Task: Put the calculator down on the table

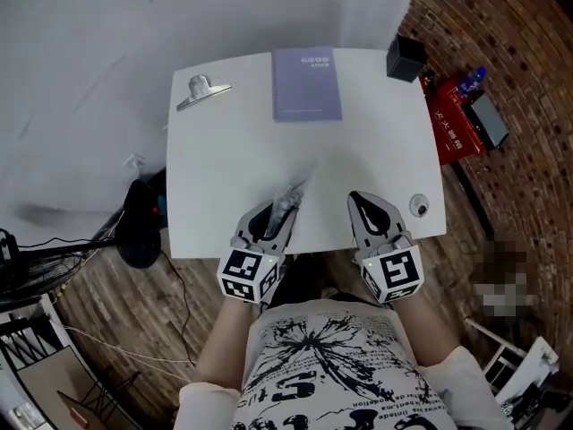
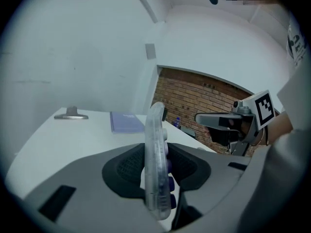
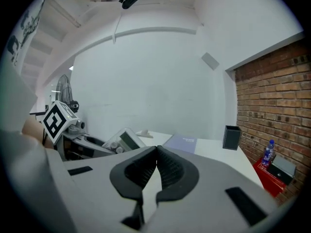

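Calculator (image 1: 288,197) first, in the head view: pinched on edge in the left gripper (image 1: 274,219), over the near strip of the white table (image 1: 224,168), just in from the near edge. Cannot tell whether the lower edge touches the top. Right gripper (image 1: 370,206) just to the right, jaws pressed together, nothing held. Open white surface ahead, right up to the purple notebook (image 1: 306,83) at the far edge; metal clip (image 1: 201,90) far left, black box (image 1: 406,58) at the far right corner, small round object (image 1: 418,206) by the right edge. Best set down a little farther in, away from the near edge and well short of the notebook.

Left gripper view: jaws clamped on the clear case, keys facing right, body standing upright. Calls for rolling the wrist until the flat back faces the tabletop, lowering until it rests, and only then easing the jaws apart. Released on edge, likely to topple and clatter.

Right gripper view: pads shut on each other, empty; calculator off to the left, display tilted up. Worth holding this gripper off to the right, out of the landing spot.
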